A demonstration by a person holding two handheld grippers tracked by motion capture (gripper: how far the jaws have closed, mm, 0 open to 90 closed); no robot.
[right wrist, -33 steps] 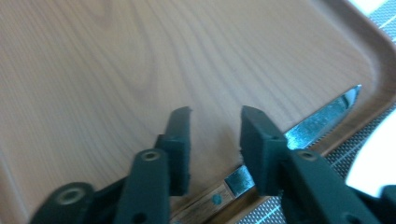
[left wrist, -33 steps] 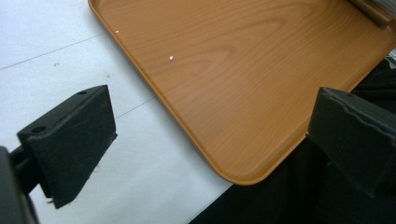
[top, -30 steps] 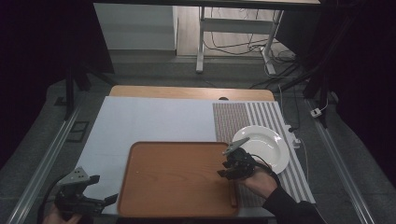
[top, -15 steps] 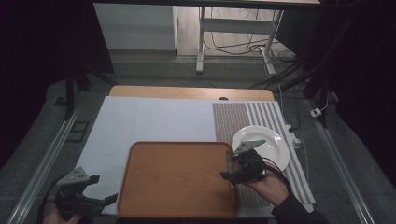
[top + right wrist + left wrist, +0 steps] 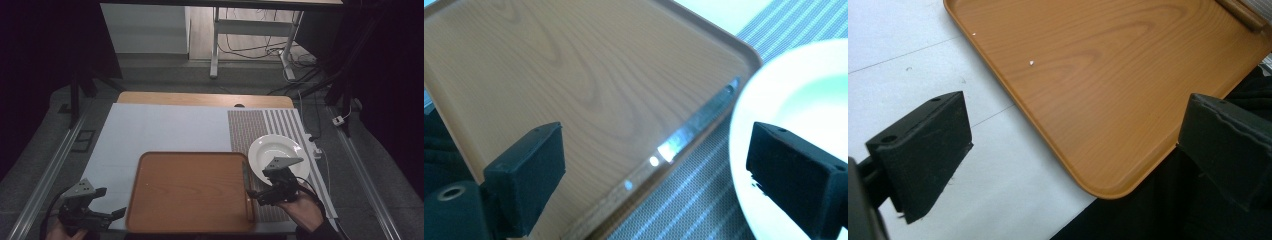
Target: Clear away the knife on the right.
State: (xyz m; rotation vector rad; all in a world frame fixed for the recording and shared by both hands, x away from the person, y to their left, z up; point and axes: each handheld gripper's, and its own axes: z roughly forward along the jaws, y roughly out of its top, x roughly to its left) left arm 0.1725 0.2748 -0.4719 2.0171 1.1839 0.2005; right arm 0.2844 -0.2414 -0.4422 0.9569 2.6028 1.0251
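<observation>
Near the front right corner of the surface, our right claw (image 5: 260,194) has just been opening, nothing between, beside the knife (image 5: 684,135) on the tray (image 5: 192,192); our left claw (image 5: 107,202) is open.

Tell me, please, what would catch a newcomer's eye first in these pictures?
Most striking is the wooden tray lying near the front of the pale mat. A knife lies along the tray's right edge, and a white plate sits just right of it on the striped mat. The right claw hangs open over the knife, and the left claw waits open at the tray's near left corner.
</observation>
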